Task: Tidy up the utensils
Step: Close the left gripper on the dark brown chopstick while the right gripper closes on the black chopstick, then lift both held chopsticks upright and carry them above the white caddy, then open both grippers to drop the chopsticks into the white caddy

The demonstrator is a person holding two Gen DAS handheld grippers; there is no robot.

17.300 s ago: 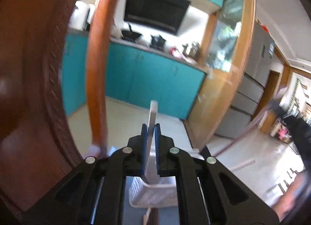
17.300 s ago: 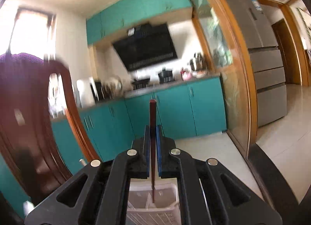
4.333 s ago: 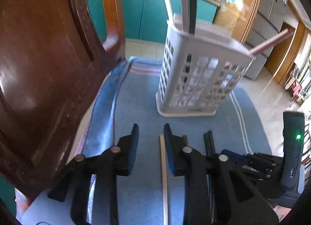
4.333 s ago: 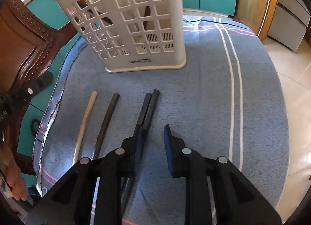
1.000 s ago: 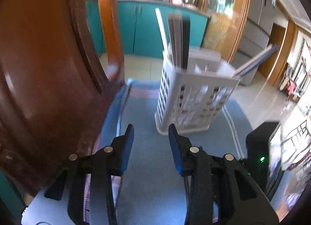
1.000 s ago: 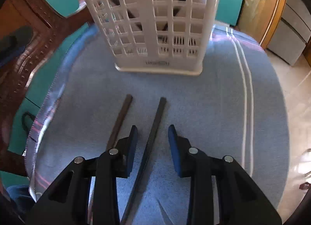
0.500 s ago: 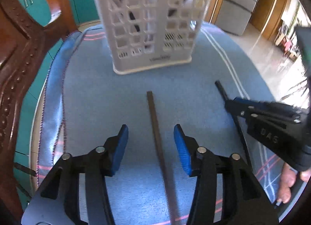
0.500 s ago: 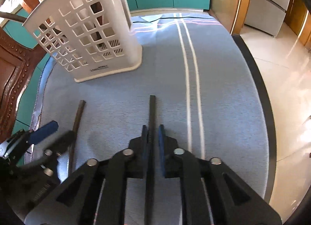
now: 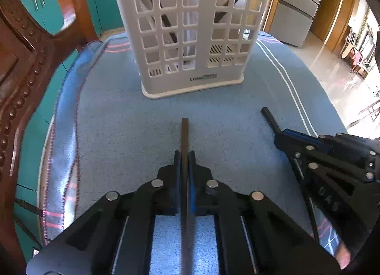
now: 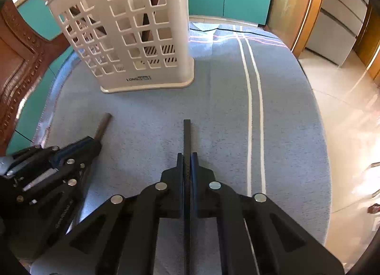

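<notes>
Jaws of both grippers clamped on chopsticks, white basket [image 9: 190, 78] w/ several utensils inside

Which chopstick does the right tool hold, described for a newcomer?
Start at the white basket on the blue cloth. Two chopsticks lie in front of it, each clamped in a tool. The right tool holds the black square one, nearer the white stripes; the other is brown and round.
</notes>
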